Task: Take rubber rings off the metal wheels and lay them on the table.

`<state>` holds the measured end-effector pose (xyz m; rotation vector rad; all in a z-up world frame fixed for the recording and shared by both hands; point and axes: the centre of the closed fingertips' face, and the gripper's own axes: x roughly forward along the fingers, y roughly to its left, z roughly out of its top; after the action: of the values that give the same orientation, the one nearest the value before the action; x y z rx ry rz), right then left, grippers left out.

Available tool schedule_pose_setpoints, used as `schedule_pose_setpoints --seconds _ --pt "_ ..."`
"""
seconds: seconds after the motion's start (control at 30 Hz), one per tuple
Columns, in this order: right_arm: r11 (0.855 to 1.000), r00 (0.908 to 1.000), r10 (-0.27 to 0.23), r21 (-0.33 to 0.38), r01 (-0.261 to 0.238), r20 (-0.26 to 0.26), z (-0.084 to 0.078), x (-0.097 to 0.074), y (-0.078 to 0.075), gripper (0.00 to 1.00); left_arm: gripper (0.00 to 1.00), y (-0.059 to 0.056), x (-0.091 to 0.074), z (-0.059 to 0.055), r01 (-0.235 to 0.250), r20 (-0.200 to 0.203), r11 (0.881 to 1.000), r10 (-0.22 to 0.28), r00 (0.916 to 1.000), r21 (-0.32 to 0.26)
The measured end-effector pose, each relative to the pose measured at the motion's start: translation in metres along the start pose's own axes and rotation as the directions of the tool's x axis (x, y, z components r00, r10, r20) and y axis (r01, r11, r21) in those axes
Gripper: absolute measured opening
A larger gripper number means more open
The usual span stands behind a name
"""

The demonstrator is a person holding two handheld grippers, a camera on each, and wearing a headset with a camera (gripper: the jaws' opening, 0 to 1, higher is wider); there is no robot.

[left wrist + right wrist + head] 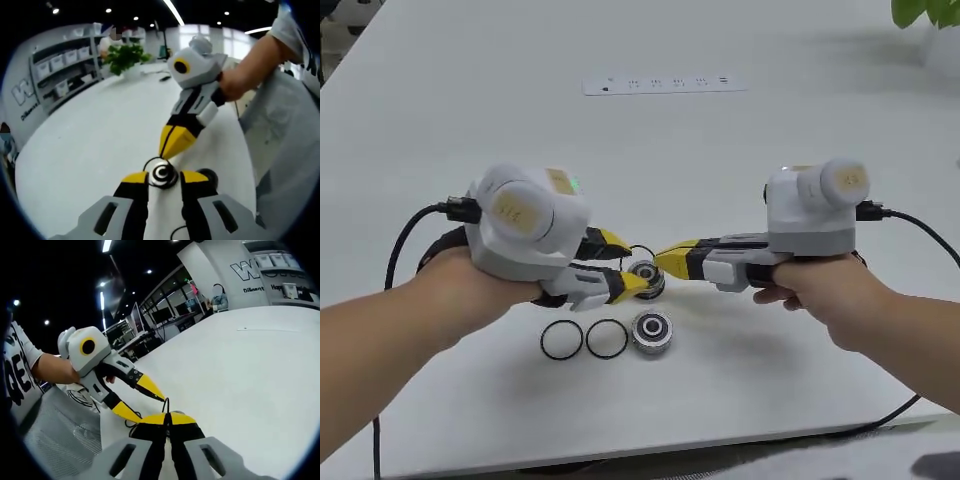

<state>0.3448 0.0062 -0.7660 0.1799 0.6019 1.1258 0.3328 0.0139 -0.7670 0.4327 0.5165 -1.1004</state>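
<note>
Shiny metal wheel (652, 332), matt black rubber rings (561, 340)

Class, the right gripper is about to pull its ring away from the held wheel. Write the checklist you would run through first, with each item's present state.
1. Left gripper clamped on the wheel: ok.
2. Right gripper pinched shut on the ring: ok.
3. Ring fully off that wheel: cannot tell; the loop sits close against it.
4. Bare table free beside the laid rings for one more: ok.
5. Second wheel apart from both grippers: ok.
</note>
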Motion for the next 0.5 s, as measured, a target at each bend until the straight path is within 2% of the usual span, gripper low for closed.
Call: schedule_pose_setpoints --seconds 0.5 --pt "1.0 0.9999 0.013 0.006 -0.013 0.011 0.006 -0.002 0.004 0.0 0.35 0.0 -0.021 0.003 -0.007 0.033 1.0 0.007 0.9994 0.002"
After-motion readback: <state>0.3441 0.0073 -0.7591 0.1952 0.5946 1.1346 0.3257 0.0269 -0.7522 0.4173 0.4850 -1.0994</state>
